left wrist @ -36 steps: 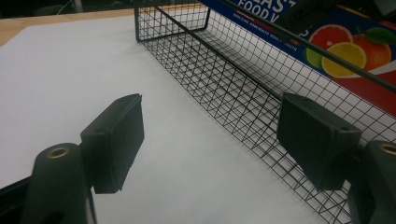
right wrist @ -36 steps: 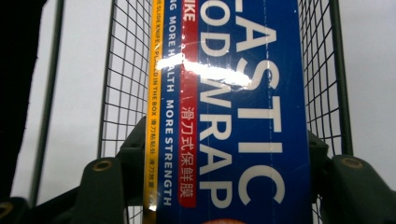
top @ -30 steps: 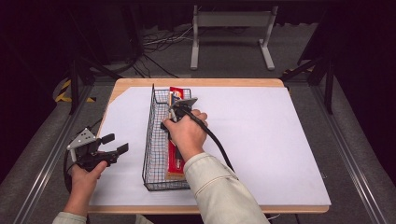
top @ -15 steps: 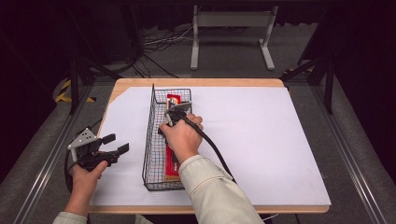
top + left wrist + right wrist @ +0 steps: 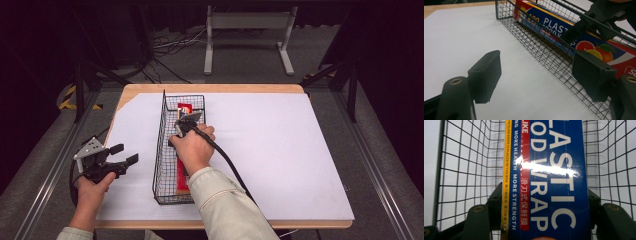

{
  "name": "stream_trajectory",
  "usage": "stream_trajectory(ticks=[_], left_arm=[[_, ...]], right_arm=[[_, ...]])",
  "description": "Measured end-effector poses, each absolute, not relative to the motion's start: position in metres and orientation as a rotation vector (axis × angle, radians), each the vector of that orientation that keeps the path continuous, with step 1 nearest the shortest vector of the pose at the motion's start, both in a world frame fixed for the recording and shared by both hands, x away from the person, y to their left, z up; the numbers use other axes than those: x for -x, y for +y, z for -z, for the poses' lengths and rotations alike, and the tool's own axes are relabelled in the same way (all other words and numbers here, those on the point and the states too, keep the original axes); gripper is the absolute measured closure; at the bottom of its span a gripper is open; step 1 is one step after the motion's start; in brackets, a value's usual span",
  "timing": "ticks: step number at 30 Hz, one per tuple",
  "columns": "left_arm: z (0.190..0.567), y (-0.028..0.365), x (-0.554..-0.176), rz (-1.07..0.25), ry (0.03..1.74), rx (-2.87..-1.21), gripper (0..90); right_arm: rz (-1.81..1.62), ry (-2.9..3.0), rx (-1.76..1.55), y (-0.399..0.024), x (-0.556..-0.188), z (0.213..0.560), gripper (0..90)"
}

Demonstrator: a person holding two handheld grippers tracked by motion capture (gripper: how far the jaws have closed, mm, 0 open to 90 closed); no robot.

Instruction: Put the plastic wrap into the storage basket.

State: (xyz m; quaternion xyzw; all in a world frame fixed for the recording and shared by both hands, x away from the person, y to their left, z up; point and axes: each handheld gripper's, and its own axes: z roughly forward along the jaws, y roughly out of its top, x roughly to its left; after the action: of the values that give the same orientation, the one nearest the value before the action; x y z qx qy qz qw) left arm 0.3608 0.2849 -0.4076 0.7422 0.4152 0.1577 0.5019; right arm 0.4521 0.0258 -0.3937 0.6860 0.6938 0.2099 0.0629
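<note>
- Moving since a second ago: right gripper (image 5: pixel 186 123), drawn a little back along the wire basket (image 5: pixel 160 150) toward the person; left gripper (image 5: pixel 116 157) keeping its place.
- Nearest, left side of table: left gripper is hovering over the white sheet (image 5: pixel 280 150), jaws spread wide and holding nothing, with the basket wall just beyond them in the left gripper view.
- Middle: right gripper is reaching down into the basket, its jaws straddling the plastic wrap box (image 5: pixel 549 180); in the right gripper view both pads are sitting against the box's long sides, pinching it.
- Task item: plastic wrap box is lying lengthwise inside the long narrow basket, which is standing on the sheet left of centre.
- Step judged in hand: gripping the box, either to lift it out or having just laid it in; which one cannot be told.
- Next move, if lifting: calling for a straight rise clear of the basket walls, box kept level, with the left gripper possibly steadying the basket.
- Farthest: grey metal stand (image 5: pixel 247 30) on the floor beyond the table.
</note>
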Motion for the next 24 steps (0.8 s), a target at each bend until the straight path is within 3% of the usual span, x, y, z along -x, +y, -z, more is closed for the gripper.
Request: stream_trajectory(ticks=[24], left_arm=[[0.4078, 0.2867, -0.3604, -0.395, 1.018, -1.786, 24.7]], right_arm=[[-0.656, 2.082, -2.075, 0.0268, -0.4505, 0.3908, 33.8]])
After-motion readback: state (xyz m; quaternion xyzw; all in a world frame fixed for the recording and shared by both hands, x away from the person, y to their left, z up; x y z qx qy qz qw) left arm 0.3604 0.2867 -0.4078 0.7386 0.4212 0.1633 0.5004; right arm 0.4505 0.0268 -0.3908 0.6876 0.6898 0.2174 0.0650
